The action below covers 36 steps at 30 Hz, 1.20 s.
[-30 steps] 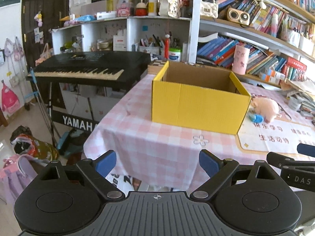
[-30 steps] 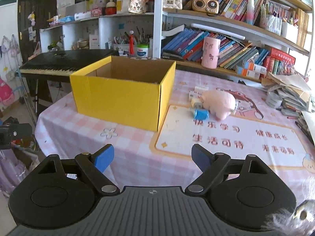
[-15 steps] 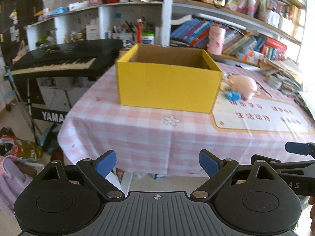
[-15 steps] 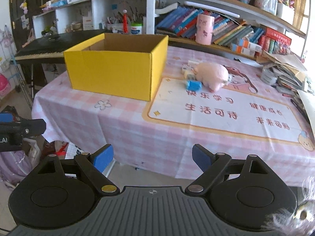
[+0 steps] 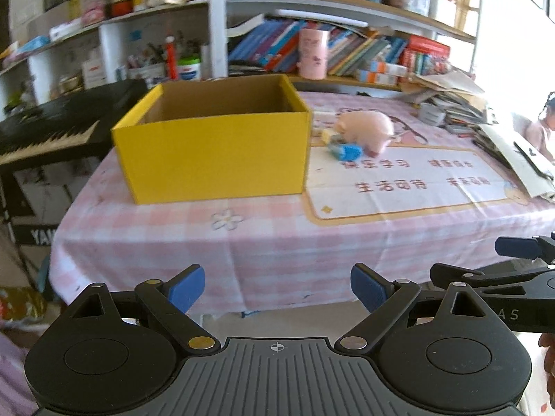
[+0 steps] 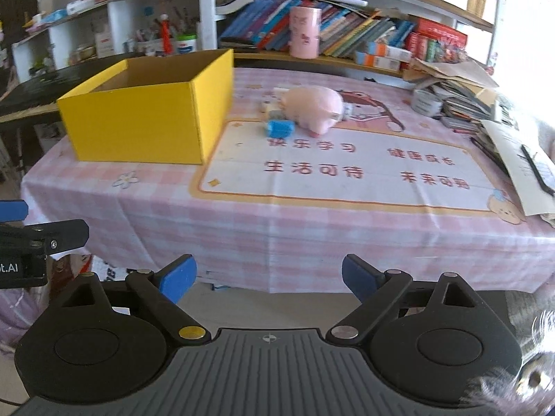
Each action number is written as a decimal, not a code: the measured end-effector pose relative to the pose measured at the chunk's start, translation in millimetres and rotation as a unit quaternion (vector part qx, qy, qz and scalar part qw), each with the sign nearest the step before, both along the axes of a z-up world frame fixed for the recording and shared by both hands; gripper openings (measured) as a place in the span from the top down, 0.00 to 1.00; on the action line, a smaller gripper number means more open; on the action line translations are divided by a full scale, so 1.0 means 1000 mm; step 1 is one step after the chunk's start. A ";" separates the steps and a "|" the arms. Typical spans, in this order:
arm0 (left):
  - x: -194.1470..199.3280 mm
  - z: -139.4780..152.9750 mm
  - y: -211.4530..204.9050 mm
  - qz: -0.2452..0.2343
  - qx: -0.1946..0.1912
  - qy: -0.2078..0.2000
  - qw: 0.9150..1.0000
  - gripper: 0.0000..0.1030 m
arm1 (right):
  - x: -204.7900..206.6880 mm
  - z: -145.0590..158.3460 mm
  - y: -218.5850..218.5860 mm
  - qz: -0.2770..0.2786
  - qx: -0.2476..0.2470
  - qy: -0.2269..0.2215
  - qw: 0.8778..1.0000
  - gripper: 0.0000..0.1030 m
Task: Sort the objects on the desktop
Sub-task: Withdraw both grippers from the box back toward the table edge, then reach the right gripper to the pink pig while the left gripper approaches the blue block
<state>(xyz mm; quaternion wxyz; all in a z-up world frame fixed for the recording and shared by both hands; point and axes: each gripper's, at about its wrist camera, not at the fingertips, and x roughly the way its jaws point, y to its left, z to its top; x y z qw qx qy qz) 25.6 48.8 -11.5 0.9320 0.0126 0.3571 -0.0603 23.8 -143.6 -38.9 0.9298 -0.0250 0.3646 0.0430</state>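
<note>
Plush pig (image 6: pixel 311 110) lies on the mat beside the yellow box (image 6: pixel 145 118), touching a small blue block (image 6: pixel 280 128). Likely soft and light, compressible; take it across the round body. Left gripper (image 5: pixel 275 289) and right gripper (image 6: pixel 269 279) both spread wide, empty, short of the table (image 6: pixel 242 222).

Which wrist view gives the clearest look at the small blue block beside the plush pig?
The right wrist view: the blue block shows sharp and unobstructed, just left of and in front of the pink plush pig. In the left wrist view the block is motion-blurred and looks smaller, its shape hard to make out.
</note>
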 end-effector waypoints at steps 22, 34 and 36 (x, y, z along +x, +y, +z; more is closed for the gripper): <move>0.046 0.001 -0.048 -0.061 0.018 -0.006 0.998 0.09 | 0.030 0.003 -0.044 -0.045 -0.004 0.002 0.999 0.08; 0.072 -0.001 -0.084 -0.092 0.031 -0.015 0.995 0.09 | 0.060 -0.001 -0.078 -0.068 0.009 0.006 0.998 0.08; 0.078 -0.002 -0.092 -0.096 0.031 -0.014 0.995 0.09 | 0.067 0.000 -0.083 -0.067 0.007 0.007 0.998 0.08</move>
